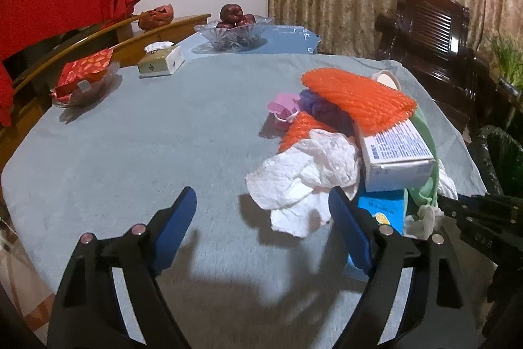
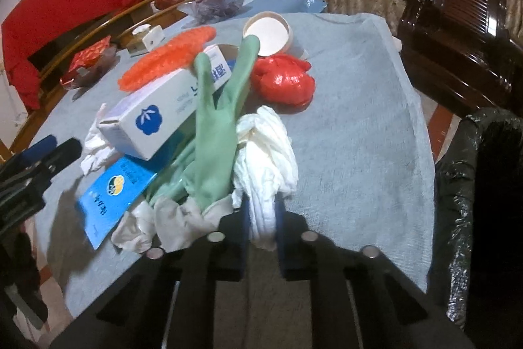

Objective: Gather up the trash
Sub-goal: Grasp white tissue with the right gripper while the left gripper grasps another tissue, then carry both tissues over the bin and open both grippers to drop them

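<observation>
Left tongs (image 1: 261, 215): spread wide above the worktop (image 1: 147, 152), holding nothing; the crumpled white tissue (image 1: 304, 175) lies just ahead of the right-hand finger.
Right tongs (image 2: 260, 218): drawn narrow, pinched on a wad of white paper (image 2: 266, 159) at the near edge of the trash pile.
Landmark, white carton (image 2: 163, 110): long box lying on its side in the middle of the pile, one end flap open; a blue cloud-shaped logo on its end face, blue characters on its side too blurred to read.
Green rubber glove (image 2: 215, 126): draped over the carton's right side, two fingers pointing up.
Blue packet (image 2: 114, 195): flat, partly under the carton's near end, round yellow-and-dark emblem, writing illegible.
Orange foam net (image 2: 166, 58): resting on the carton's far side.
Red plastic bag (image 2: 284, 80): right of the carton, bunched.
Paper cup (image 2: 268, 33): beyond the carton, tipped on its side, its inside showing empty.
Glass bowl (image 1: 233, 33): far behind the carton, holding dark red fruit (image 1: 232, 13).
Tissue box (image 1: 160, 61): far left of the carton, a tissue sticking out.
Black-lined bin (image 2: 480, 185): off the worktop, right of the carton.
</observation>
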Demonstrator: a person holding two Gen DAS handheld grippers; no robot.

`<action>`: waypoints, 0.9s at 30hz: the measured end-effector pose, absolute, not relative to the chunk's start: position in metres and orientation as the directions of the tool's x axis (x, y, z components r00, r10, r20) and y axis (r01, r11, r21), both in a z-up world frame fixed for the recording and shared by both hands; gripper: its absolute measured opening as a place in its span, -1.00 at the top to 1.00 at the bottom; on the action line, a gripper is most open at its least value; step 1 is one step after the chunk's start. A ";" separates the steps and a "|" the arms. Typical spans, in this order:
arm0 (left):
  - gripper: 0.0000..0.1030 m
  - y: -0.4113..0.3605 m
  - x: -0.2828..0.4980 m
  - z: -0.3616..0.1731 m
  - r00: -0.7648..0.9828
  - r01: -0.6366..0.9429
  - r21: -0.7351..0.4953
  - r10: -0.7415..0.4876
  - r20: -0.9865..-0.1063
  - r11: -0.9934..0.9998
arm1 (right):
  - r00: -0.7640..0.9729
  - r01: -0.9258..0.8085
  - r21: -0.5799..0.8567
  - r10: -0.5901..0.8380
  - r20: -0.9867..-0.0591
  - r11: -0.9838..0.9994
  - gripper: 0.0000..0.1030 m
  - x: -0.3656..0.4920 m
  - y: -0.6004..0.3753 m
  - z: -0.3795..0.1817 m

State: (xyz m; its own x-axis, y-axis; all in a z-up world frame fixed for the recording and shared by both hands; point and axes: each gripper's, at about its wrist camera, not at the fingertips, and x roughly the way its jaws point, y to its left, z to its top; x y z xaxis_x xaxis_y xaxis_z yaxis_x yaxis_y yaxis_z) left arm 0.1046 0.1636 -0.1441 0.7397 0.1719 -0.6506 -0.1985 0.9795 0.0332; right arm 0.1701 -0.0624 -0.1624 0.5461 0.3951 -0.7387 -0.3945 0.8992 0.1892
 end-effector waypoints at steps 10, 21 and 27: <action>0.09 0.164 0.129 -0.154 0.713 -0.151 -0.008 0.104 -0.694 0.988 | 0.607 -0.350 0.166 0.359 -0.709 0.922 0.79 0.165 -0.072 -0.142; 0.84 0.160 0.109 -0.141 0.741 -0.097 -0.060 0.032 -0.670 0.993 | 0.641 -0.329 0.181 0.359 -0.678 0.927 0.79 0.153 -0.081 -0.125; 0.84 0.156 0.089 -0.115 0.769 -0.099 -0.063 0.036 -0.638 0.993 | 0.671 -0.323 0.184 0.361 -0.647 0.929 0.79 0.141 -0.093 -0.108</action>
State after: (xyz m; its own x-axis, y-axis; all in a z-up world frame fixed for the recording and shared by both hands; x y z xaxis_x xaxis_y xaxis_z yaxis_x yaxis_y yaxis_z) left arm 0.0893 0.1562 -0.1148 0.7689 0.0359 -0.6383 -0.0988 0.9931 -0.0632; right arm 0.1410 -0.0934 -0.1079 0.6713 0.3612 -0.6472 -0.3226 0.9286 0.1835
